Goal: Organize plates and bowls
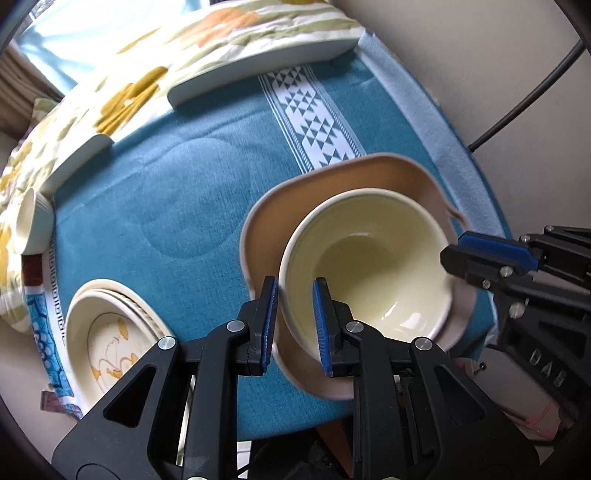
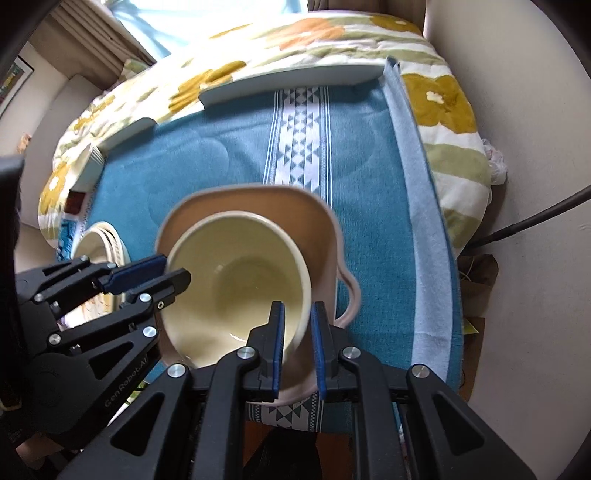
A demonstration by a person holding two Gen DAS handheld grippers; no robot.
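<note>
A cream bowl [image 1: 369, 266] sits inside a pink dish with a handle [image 1: 280, 218] on the teal cloth. My left gripper [image 1: 294, 325] straddles the bowl's near left rim, one finger inside and one outside, pads close on the wall. My right gripper [image 2: 297, 343] straddles the bowl's right rim [image 2: 303, 280] the same way, over the pink dish [image 2: 251, 201]. Each gripper shows in the other's view, the right one [image 1: 480, 258] at the bowl's right side, the left one [image 2: 147, 275] at its left. A stack of cream patterned plates [image 1: 110, 332] lies left.
The teal cloth [image 1: 166, 184] covers a small table. A small ribbed cup [image 1: 31, 225] stands at the far left. A floral quilt [image 2: 295, 33] and white curved pieces [image 1: 258, 66] lie at the back. A wall and a black cable [image 2: 535, 218] are at the right.
</note>
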